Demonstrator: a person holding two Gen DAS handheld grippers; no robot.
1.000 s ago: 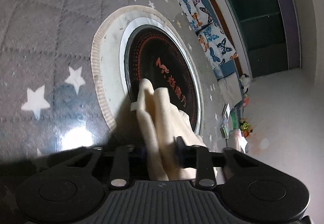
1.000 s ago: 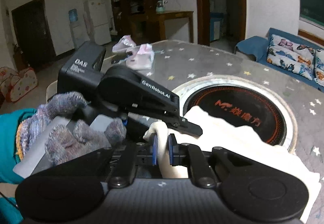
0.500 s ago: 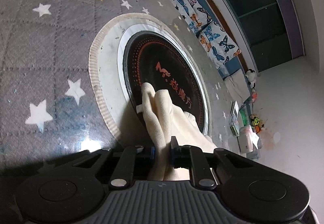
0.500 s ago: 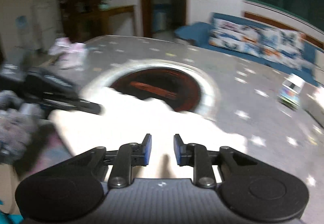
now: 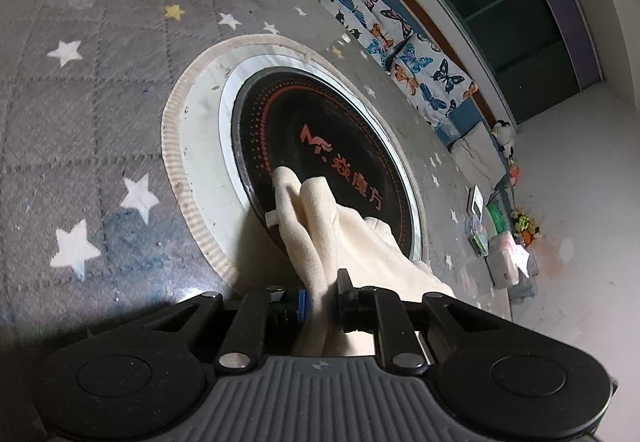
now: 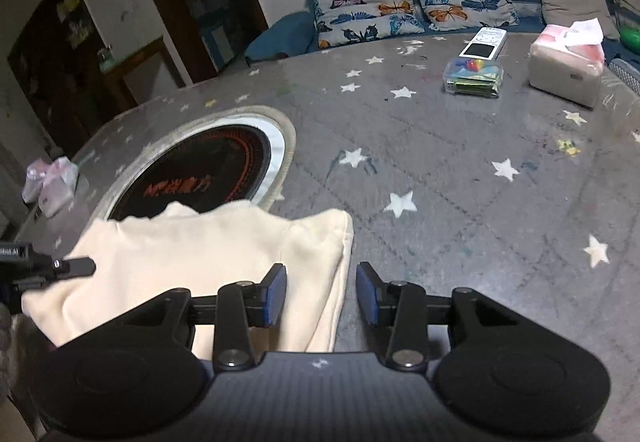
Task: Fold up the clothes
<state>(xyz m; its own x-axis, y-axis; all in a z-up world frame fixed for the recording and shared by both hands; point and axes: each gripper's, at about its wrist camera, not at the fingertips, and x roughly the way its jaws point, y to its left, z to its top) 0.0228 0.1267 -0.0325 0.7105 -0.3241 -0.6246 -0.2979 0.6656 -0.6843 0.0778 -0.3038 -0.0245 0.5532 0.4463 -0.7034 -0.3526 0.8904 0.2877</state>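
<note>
At the bottom of the left wrist view, the left gripper (image 5: 322, 296) is seen clamped narrowly on a bunched fold of the cream garment (image 5: 320, 226); the cloth is pinched between both pads. From the jaws, the garment is draped toward 12 o'clock, and its far end is laid over the near rim of the black round hotplate (image 5: 316, 122), which is set in a pale ring in the grey star-patterned tablecloth (image 5: 80, 90). A butterfly-print cushion (image 5: 404, 58) is seen beyond the table at 1 o'clock.

In the right wrist view, the right gripper (image 6: 322, 296) is seen with its jaws opening; the blue pads (image 6: 276, 296) are held apart. The garment's right edge (image 6: 224, 250) lies between them on the table, but is not pressed by either pad. The cloth is spread toward 10 o'clock, where the tip of the left gripper (image 6: 76, 266) is seen at its left edge. Farther off, at 1 o'clock, a clear plastic box (image 6: 474, 76) and a white remote (image 6: 484, 44) are found, and a tissue pack (image 6: 568, 62) at 2 o'clock.
</note>
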